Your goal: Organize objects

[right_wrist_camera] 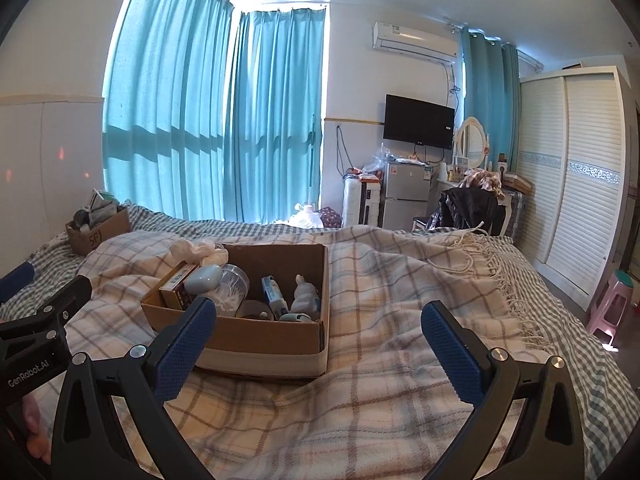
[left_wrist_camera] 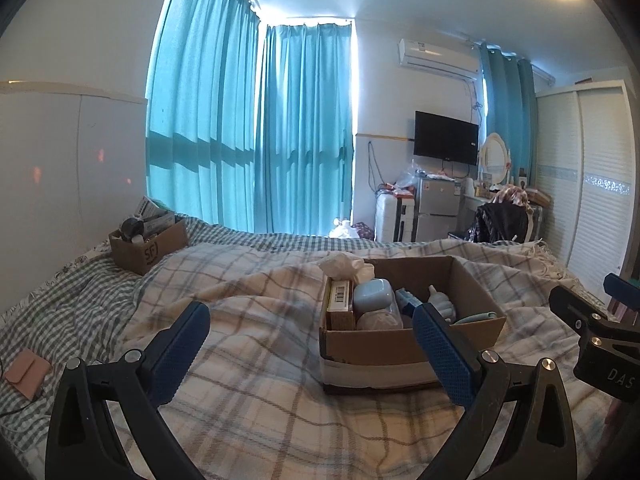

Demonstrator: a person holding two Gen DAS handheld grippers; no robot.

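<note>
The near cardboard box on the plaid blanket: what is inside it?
The near cardboard box holds a barcoded carton, a pale blue case, a clear jar, a tube and a white figurine. Anything beneath them is covered.

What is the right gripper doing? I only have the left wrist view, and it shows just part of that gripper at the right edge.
Observer: The right gripper is open, with nothing between its fingers; it is over the plaid blanket, just in front of the cardboard box.
Operator: That gripper also blocks my view past the bed's right side. Is anything on the floor there?
Observer: Yes, in the right wrist view a pink stool stands on the floor, beyond the blanket's fringed edge.
</note>
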